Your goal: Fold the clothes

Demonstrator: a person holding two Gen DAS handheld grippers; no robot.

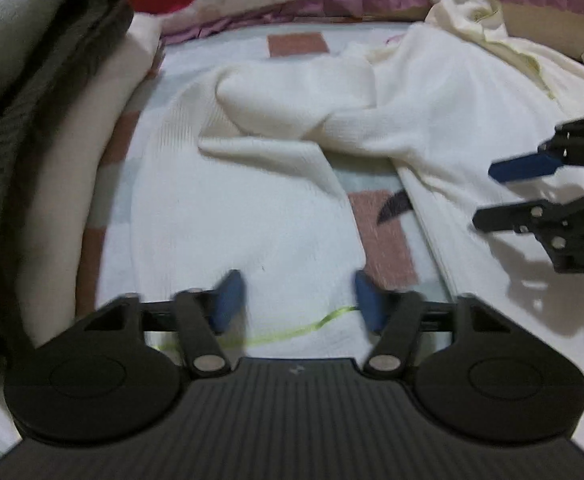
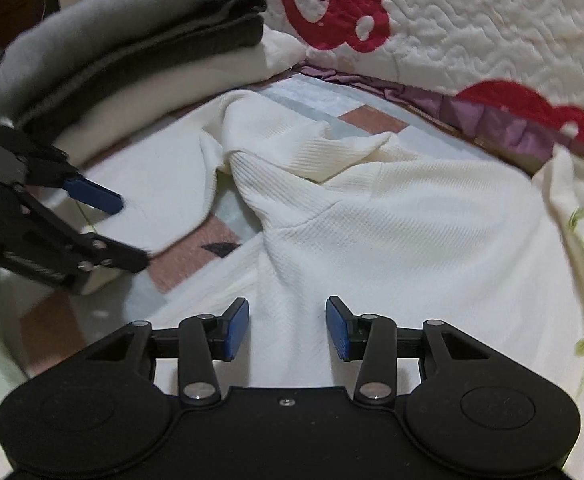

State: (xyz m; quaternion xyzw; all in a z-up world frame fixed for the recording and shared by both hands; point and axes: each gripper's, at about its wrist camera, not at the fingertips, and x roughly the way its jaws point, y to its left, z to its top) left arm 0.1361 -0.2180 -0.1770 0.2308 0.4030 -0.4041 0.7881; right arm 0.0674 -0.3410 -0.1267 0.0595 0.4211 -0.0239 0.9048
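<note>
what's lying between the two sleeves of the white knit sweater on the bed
In the left wrist view, a bare strip of the patchwork bedsheet, pink patch with a dark mark, lies between the white knit sweater's sleeves. The right wrist view shows the same gap.

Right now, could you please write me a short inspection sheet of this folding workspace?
Surface: bed with a pastel patchwork sheet, partly covered.
Job's things: white knit garment spread out and rumpled, one sleeve bunched; folded grey and cream stack at the side.
Clutter: pale printed garment at the edge.
Grippers: left hand-held gripper and right hand-held gripper both open above the white knit, gripping nothing.
Cables: nothing seen.
Surroundings: quilt with red bears behind.
</note>
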